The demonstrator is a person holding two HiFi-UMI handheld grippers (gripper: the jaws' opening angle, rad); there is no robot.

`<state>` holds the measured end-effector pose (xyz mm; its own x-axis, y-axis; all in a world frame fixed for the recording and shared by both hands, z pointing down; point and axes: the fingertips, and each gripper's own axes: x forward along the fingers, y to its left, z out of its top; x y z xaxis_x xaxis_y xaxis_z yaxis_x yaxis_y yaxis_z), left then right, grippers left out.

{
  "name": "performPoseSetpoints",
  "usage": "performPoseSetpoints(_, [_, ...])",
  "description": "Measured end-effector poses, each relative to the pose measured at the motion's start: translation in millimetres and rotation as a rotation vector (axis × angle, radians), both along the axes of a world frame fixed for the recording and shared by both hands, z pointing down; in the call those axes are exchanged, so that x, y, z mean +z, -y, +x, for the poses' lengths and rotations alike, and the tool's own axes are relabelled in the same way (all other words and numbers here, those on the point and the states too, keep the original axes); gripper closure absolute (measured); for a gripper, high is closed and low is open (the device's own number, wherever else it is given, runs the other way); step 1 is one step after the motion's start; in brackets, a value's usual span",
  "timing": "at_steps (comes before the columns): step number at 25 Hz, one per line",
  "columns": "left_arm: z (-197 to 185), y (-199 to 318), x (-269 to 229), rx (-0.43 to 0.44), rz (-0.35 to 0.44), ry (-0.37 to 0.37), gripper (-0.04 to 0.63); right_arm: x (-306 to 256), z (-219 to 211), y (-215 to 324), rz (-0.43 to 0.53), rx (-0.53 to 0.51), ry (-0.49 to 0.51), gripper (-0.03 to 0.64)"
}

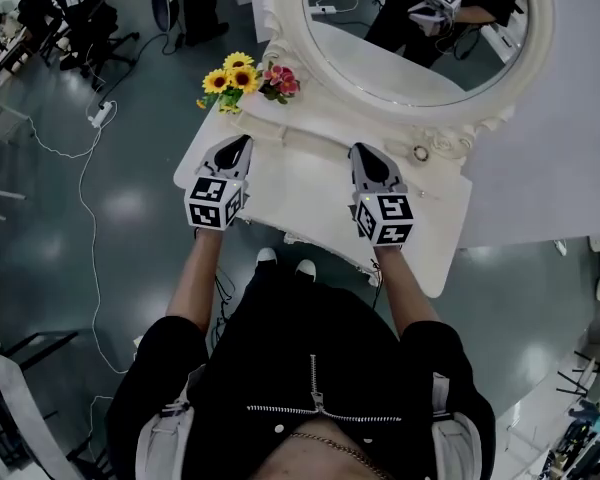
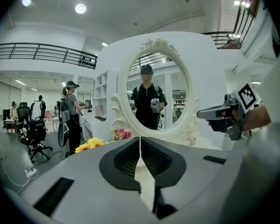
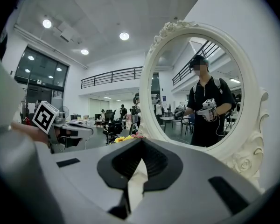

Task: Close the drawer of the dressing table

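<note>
White dressing table (image 1: 300, 193) with ornate oval mirror (image 1: 380, 68), flowers (image 1: 232, 80) beside

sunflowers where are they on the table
Head view: sunflowers sit at the far-left corner of the dressing table, beside the pink flowers, left of the mirror.

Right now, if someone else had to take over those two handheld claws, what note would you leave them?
Left gripper: jaws together, empty, held over the dressing table top.
Right gripper: the same, near the base of the mirror.
Flowers stand at the table's back left corner.
Done, it seems: no drawer sticks out past the front edge in the head view, though the front face is hidden.
Left: confirm that the drawer is flush.
</note>
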<state>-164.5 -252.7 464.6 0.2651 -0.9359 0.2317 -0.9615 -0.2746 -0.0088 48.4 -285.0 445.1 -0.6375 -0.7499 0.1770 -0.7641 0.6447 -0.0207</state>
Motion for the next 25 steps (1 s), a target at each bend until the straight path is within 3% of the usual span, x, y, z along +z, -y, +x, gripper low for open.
performPoseSetpoints(18, [-34, 70, 21, 0.053, -0.017, -0.034, 0.568, 13, -35, 57, -0.035, 0.054, -0.018, 0.611])
performPoseSetpoints(21, [-41, 74, 22, 0.045, -0.008, -0.055, 0.437, 17, -38, 61, -0.044, 0.057, -0.025, 0.611])
performPoseSetpoints(25, [-50, 78, 24, 0.024, 0.002, -0.078, 0.336, 22, -42, 66, -0.054, 0.059, -0.030, 0.611])
